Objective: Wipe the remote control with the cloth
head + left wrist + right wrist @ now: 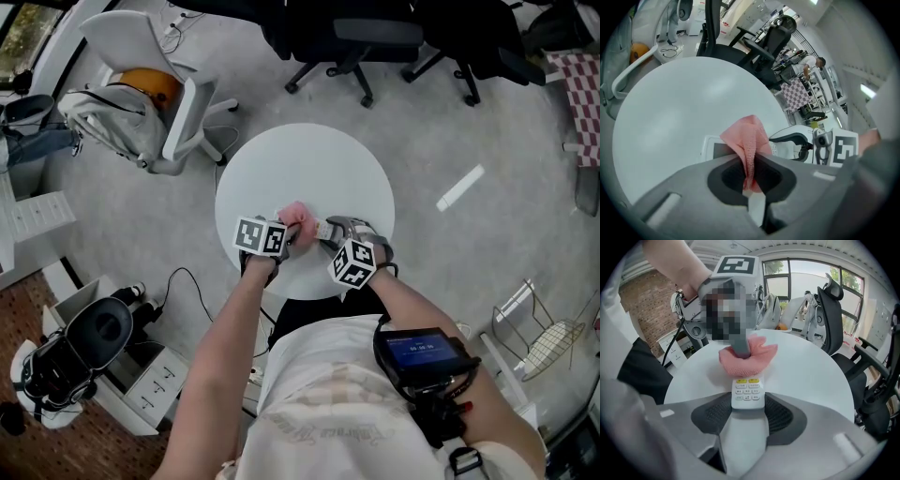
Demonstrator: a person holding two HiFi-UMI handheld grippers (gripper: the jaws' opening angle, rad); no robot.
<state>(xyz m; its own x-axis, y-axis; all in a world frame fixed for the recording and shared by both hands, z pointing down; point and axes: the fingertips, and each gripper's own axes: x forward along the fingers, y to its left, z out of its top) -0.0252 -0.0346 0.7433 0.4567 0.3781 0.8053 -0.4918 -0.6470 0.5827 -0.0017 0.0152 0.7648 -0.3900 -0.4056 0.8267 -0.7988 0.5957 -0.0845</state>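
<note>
A white remote control [748, 391] with yellow and white buttons lies lengthwise between the pads of my right gripper [748, 405], which is shut on its near end. A pink cloth [751, 358] rests on the remote's far end. My left gripper [751, 165] is shut on a fold of that cloth [746, 137] and presses it onto the remote [718, 151]. In the head view both grippers, left [291, 232] and right [328, 236], meet over the near edge of the round white table [309, 164], with the cloth [296, 215] between them.
Black office chairs [352, 42] stand beyond the table and a white chair [155, 103] at the far left. A wire rack [544, 337] is on the floor at the right, and boxes with gear [84, 347] at the lower left.
</note>
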